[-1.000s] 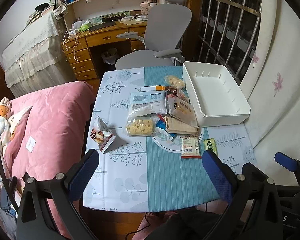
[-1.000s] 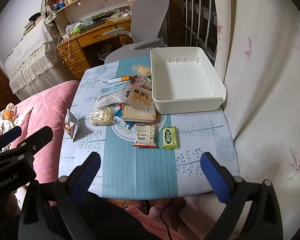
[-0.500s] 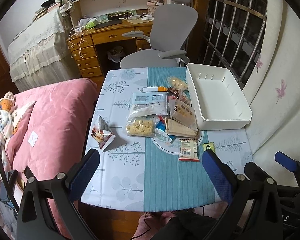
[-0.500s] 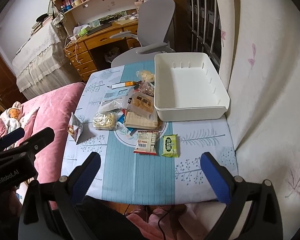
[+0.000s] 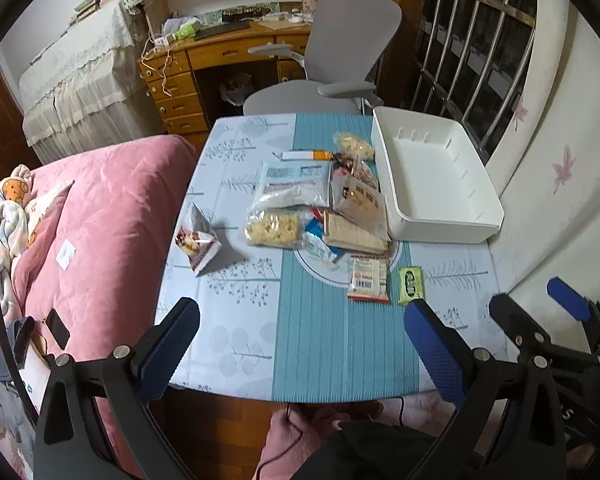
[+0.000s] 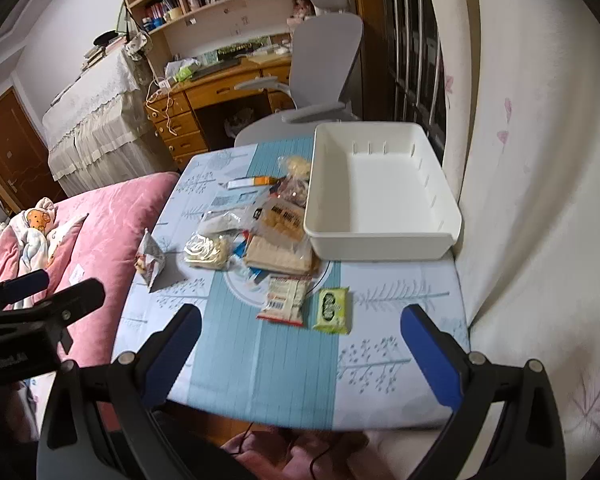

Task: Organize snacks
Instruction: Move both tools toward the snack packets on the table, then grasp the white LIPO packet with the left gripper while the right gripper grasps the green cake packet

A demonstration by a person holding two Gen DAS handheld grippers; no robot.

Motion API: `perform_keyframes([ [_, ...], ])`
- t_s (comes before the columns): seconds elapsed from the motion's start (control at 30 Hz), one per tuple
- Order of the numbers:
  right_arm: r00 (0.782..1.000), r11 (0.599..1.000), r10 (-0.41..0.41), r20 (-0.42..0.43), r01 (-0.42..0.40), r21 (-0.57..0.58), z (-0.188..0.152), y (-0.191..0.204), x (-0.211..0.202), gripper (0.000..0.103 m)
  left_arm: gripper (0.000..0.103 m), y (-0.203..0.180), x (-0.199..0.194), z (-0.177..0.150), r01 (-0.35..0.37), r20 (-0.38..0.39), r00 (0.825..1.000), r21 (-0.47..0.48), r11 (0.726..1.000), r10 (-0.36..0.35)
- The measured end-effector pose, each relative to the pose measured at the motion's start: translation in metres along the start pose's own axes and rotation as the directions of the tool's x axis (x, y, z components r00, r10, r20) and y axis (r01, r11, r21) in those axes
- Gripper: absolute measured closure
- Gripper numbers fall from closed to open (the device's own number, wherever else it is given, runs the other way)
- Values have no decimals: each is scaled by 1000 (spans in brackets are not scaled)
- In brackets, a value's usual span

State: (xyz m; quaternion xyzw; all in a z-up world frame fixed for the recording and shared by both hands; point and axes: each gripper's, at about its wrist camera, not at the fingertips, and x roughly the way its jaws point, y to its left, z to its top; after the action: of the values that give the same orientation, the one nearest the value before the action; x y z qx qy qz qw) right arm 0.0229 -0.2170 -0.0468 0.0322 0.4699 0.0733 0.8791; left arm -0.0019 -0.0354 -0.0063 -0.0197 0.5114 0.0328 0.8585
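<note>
Several snack packets lie in a heap on the table (image 5: pixel 340 340): a clear bag of yellow crackers (image 5: pixel 273 229), a red-and-white packet (image 5: pixel 369 279), a small green packet (image 5: pixel 411 285) and a tilted chip bag (image 5: pixel 198 242). An empty white bin (image 5: pixel 432 184) stands at the table's right side; it also shows in the right wrist view (image 6: pixel 380 196). My left gripper (image 5: pixel 300 348) is open and empty above the table's near edge. My right gripper (image 6: pixel 300 352) is open and empty, near the green packet (image 6: pixel 331 305) and red-and-white packet (image 6: pixel 285 297).
A pink bed (image 5: pixel 100 216) borders the table on the left. A grey office chair (image 5: pixel 340 60) and a wooden desk (image 5: pixel 220 52) stand behind the table. A curtained wall (image 6: pixel 540 200) runs along the right.
Both grippers have moved forward and lower toward the table, so the snacks and the bin look larger. Nothing on the table has moved.
</note>
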Motion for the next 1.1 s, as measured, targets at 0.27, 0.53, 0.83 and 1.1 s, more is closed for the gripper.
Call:
perform_keyframes([
  [0.27,994,997,-48,103,53,-50,-16,-14,20,3,1,-8,26,3,8,-67,998,20,1000,-6],
  [0.53,992,993,-95,77,100,-62,-33,-26,56,3,1,-29,84,15,74,-170,984,73,995,-61],
  [0.83,993,990,-117,8,117,-82,-51,-27,103,3,2,-57,176,21,143,-322,941,107,984,-102],
  [1.1,983,986,-157,-99,150,-79,-66,-28,154,10,3,-80,251,19,176,-442,892,144,974,-96],
])
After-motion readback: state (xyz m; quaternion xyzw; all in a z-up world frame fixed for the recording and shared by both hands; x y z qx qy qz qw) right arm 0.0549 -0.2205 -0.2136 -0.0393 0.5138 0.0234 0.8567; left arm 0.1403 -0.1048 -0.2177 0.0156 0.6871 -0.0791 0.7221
